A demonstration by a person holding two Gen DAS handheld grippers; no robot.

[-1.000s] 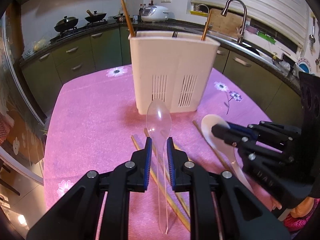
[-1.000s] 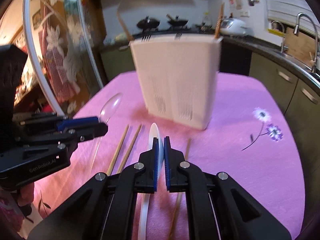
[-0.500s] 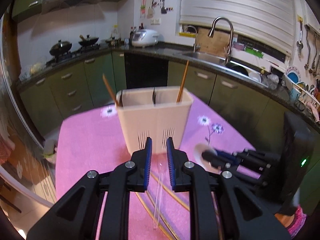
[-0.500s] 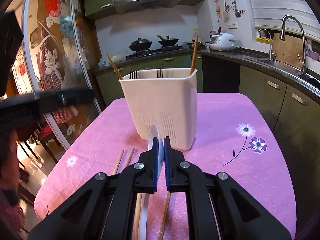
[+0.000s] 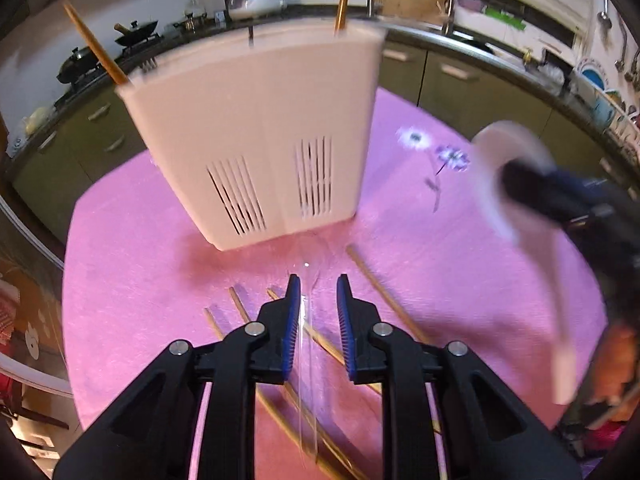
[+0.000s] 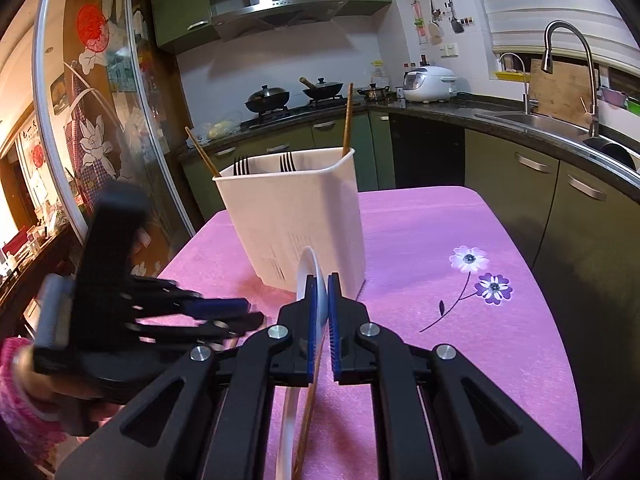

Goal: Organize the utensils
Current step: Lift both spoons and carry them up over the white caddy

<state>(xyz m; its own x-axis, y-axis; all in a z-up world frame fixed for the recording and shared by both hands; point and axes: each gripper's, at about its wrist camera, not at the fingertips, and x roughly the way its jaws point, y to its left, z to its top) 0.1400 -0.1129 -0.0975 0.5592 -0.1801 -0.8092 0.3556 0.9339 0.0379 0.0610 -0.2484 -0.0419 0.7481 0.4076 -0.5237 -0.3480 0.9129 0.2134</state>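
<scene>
Both claws dipped toward the holder (image 5: pixel 256 136), right gripper (image 6: pixel 319 312) squeezing the white spoon (image 6: pixel 310 276), left gripper (image 5: pixel 317 312) maybe pinching the clear spoon (image 5: pixel 308 344).

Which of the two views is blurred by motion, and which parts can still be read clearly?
Left wrist view: motion blur smears the white spoon and the holder rim; the clear spoon is barely visible.
Right wrist view: mostly sharp, holder and forks crisp, only the left gripper is smeared; fisheye bending in both.
</scene>
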